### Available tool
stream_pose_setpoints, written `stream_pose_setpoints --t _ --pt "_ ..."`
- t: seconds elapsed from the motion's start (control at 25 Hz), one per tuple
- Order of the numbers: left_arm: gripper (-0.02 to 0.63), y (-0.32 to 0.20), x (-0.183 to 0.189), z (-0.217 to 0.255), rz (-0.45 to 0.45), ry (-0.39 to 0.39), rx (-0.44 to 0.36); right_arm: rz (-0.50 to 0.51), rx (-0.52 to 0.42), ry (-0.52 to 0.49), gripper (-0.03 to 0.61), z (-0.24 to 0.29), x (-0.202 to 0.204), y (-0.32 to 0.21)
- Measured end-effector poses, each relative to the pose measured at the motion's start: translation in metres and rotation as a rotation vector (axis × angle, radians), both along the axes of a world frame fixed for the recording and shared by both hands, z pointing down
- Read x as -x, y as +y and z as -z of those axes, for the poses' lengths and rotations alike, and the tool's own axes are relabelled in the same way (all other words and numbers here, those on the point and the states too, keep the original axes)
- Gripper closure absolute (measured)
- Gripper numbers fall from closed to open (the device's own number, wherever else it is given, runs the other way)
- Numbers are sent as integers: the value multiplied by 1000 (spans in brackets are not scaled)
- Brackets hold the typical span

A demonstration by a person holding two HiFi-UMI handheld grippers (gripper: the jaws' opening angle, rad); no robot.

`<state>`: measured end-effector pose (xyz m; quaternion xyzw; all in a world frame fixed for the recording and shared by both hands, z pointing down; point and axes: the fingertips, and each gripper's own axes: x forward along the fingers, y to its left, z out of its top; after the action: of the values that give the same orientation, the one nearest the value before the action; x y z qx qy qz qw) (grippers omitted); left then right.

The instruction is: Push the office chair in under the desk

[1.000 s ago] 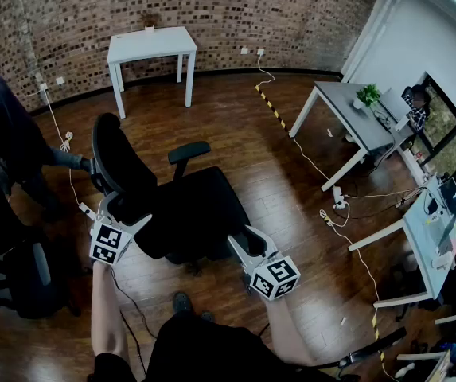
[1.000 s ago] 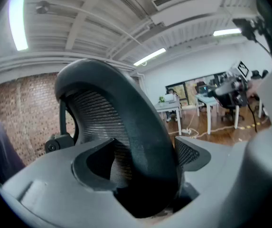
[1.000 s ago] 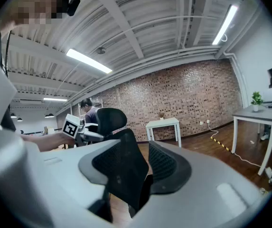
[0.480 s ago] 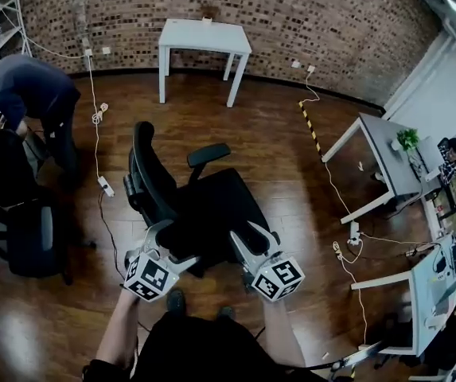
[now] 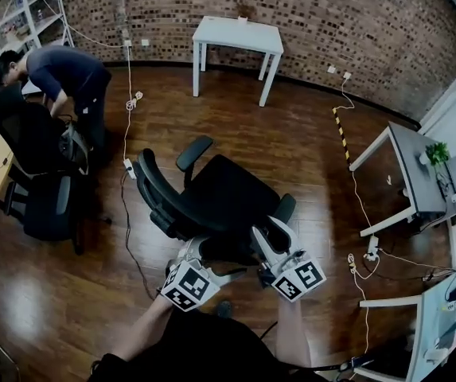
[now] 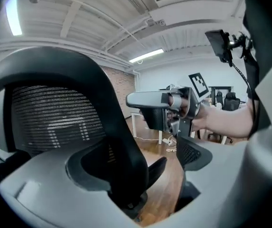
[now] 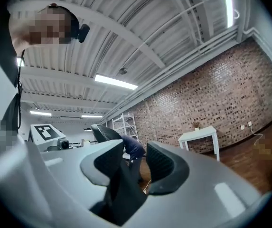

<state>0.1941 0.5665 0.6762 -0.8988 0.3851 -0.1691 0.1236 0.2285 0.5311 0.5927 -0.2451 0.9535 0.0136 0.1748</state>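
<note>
1. Left gripper: jaws spread. The black rim of the chair back stands between them, against the left pad, with bare floor showing before the right pad. The left forearm reaches forward and up from the body.
2. Office chair: stands on open wood floor directly before the person, well apart from every desk. It probably rolls and swivels freely, so an off-centre shove would likely spin it. The stiff back rim is the better hold; the mesh looks yielding.
3. Right gripper: jaws appear pinched on the chair's right armrest, a dark wedge filling their lower gap. The forearm is extended and the jaws are tilted upward.
4. White desk: by the brick wall, far ahead. A grey desk stands at right; which is the target cannot be told.
</note>
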Motion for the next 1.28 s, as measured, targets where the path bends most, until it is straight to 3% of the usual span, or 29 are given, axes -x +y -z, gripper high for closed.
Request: stream_pose_setpoints --t 0.08,0.12,0.16,0.2,0.24,0.32,0.36,0.44,0.52,0.68,0.84,1.12,1.28 --pt "80 13 -29 20 -40 53 -22 -1 10 -26 436 3 -27 -2" --pt "109 26 -37 41 -74 154 -22 0 18 -38 434 4 -38 -3" --pt "227 42 -38 67 -109 290 -17 2 23 -47 431 5 -49 -3" --pt "247 56 -28 96 -135 401 -38 4 24 -52 428 6 -59 -3" --pt "249 63 -7 124 -140 466 -95 5 21 -50 423 6 -68 -2" --pt "250 54 56 162 -42 542 -201 -2 7 -18 399 4 -75 -2" --pt "248 39 94 161 44 554 -221 -13 1 7 366 0 -73 -3" --pt "160 1 161 133 202 526 -193 -46 -1 61 275 -7 -60 -8" --pt "95 -34 202 108 263 468 -140 -76 6 113 256 -16 -39 -12" --pt "63 -82 237 70 157 391 -49 -110 14 229 284 -48 26 -21" --pt "75 -103 241 39 6 488 23 -102 36 178 366 -74 55 -29" --pt "130 -99 248 46 -66 553 -23 -126 1 154 351 -71 53 -46" --pt "170 -105 254 54 -49 591 -61 -86 1 171 345 -68 48 -71"
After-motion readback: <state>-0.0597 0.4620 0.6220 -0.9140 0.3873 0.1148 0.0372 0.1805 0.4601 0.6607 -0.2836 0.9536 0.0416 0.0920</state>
